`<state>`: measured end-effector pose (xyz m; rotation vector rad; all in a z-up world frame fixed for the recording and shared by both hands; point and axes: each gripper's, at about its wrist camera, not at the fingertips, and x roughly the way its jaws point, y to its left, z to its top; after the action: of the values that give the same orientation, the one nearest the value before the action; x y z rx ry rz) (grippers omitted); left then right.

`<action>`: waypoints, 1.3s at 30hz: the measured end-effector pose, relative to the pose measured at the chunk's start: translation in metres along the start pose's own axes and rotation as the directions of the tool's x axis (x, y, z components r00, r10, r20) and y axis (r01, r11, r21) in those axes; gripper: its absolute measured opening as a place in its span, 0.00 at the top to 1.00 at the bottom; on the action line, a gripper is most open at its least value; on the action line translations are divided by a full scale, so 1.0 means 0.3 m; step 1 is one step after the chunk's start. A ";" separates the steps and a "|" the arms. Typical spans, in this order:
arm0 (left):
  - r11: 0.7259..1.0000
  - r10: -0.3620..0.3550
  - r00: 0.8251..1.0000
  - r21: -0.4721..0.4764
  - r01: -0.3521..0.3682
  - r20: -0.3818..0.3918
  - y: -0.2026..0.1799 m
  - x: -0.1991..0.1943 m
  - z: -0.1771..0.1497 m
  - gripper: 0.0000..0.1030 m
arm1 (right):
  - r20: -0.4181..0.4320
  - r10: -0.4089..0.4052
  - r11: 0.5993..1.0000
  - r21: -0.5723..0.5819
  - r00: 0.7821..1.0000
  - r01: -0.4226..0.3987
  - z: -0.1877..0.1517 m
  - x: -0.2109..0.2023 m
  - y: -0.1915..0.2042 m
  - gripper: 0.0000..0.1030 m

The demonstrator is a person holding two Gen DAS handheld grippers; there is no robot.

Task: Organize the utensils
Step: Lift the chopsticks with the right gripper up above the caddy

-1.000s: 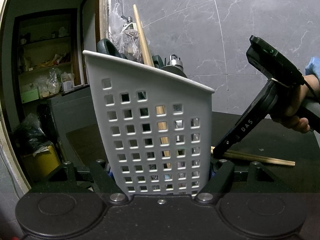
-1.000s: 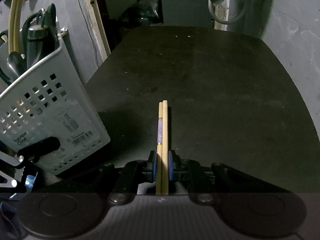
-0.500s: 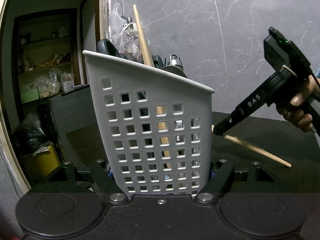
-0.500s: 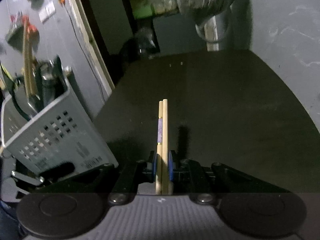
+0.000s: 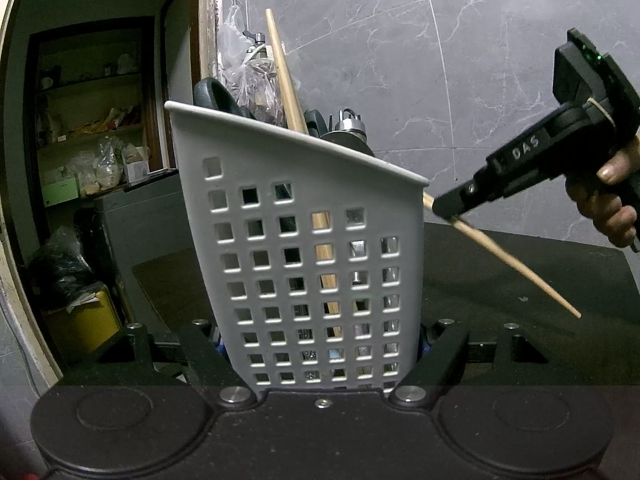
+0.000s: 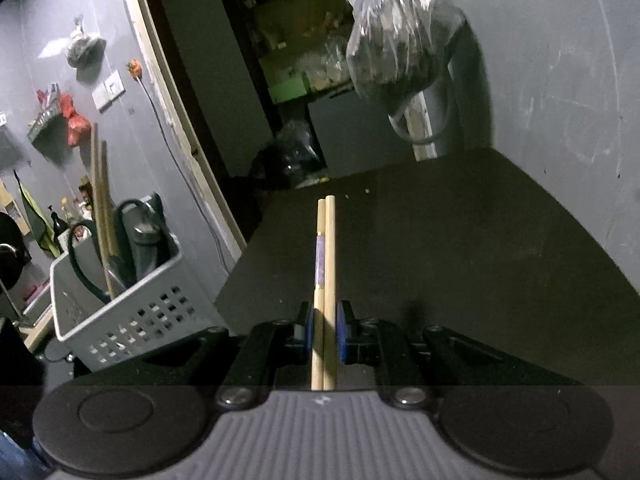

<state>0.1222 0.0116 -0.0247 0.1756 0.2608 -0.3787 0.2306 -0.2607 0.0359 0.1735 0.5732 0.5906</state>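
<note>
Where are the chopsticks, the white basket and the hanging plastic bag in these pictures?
chopsticks [image 6: 325, 264], right wrist view, on the shafts ahead of the fingers.
white basket [image 5: 320, 216], left wrist view, on its perforated front wall.
hanging plastic bag [image 6: 394, 36], right wrist view, on the bag's bulging middle.

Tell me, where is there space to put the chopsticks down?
The dark tabletop between the white basket and the grey wall is bare. The basket itself is crowded with handles and a wooden stick.
</note>
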 end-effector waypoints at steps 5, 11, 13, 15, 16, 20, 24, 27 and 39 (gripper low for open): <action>1.000 0.000 1.000 0.000 0.000 0.000 0.000 0.000 0.000 0.24 | 0.051 0.017 1.000 -0.006 0.999 -0.016 0.028 -0.038 0.024 0.87; 1.000 0.000 1.000 0.000 0.000 0.000 0.000 0.000 0.000 0.24 | 0.125 0.044 0.999 -0.032 0.991 -0.040 0.079 -0.082 0.067 0.87; 1.000 0.000 1.000 0.000 0.000 0.000 0.000 0.000 0.000 0.24 | 0.159 0.057 0.998 -0.049 0.986 -0.050 0.101 -0.105 0.086 0.87; 1.000 0.000 1.000 0.000 0.000 0.000 0.000 0.000 0.000 0.24 | 0.192 0.069 0.996 -0.064 0.979 -0.058 0.125 -0.128 0.106 0.87; 1.000 0.000 1.000 0.000 0.000 0.000 0.000 0.001 -0.002 0.24 | 0.204 0.075 0.995 -0.073 0.976 -0.061 0.135 -0.139 0.116 0.87; 1.000 0.000 1.000 -0.001 0.000 -0.001 0.000 0.000 0.000 0.24 | 0.228 0.089 0.992 -0.109 0.970 -0.065 0.164 -0.166 0.154 0.87; 1.000 0.000 1.000 0.000 0.000 0.000 0.000 0.000 0.000 0.24 | 0.244 0.107 0.988 -0.135 0.964 -0.075 0.185 -0.183 0.190 0.87; 1.000 0.000 1.000 -0.001 0.000 0.000 0.000 0.000 0.000 0.24 | 0.261 0.137 0.984 -0.149 0.956 -0.101 0.206 -0.196 0.217 0.87; 1.000 0.000 1.000 -0.001 0.000 0.000 0.000 0.000 0.001 0.24 | 0.318 0.263 0.958 -0.197 0.911 -0.208 0.258 -0.206 0.297 0.87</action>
<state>0.1221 0.0114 -0.0245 0.1749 0.2606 -0.3785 0.1891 -0.2225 0.1566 0.1907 0.1650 0.8197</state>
